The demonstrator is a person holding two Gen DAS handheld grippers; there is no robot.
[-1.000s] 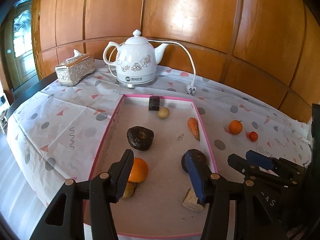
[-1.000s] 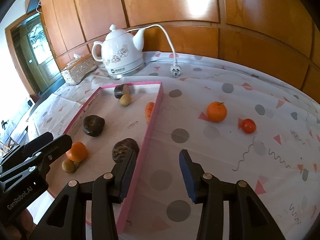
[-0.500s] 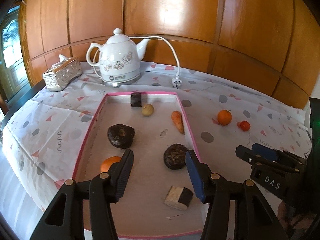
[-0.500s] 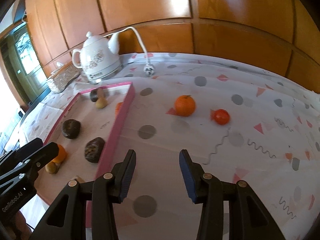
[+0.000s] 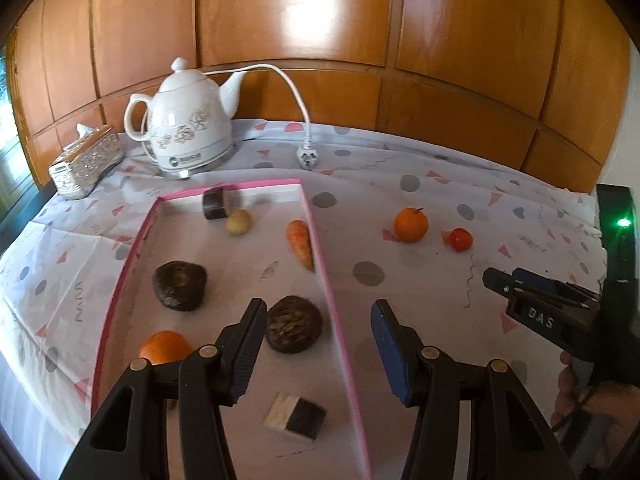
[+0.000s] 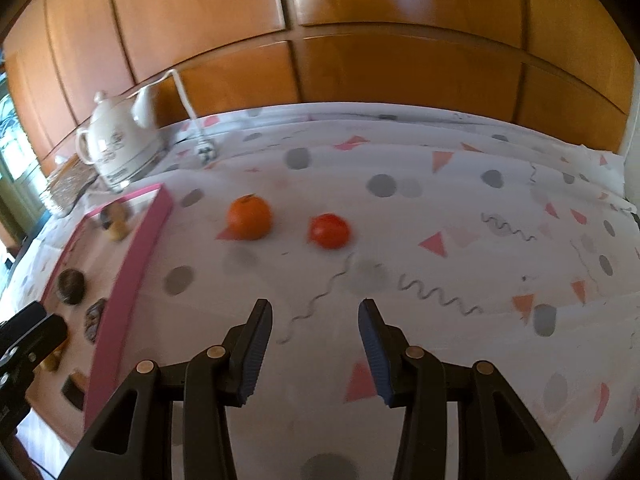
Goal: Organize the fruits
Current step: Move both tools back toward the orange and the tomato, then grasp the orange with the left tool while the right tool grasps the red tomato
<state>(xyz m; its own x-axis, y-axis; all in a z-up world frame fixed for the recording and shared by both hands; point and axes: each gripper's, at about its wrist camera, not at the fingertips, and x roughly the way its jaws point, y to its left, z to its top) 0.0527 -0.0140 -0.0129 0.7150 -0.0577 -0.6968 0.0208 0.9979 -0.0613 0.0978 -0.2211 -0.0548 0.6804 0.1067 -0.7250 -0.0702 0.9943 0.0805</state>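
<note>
Both tongs open, nothing gripped. Left tongs (image 5: 318, 350) hang over the tray's (image 5: 320, 256) right rim; right tongs (image 6: 316, 350) over bare surface (image 6: 460, 208). Orange (image 6: 249, 217) and tomato (image 6: 329, 231) sit side by side on the surface, outside the tray's right rim, toward the far edge. Another orange (image 5: 165, 347) is inside the tray, near its left rim.
</note>
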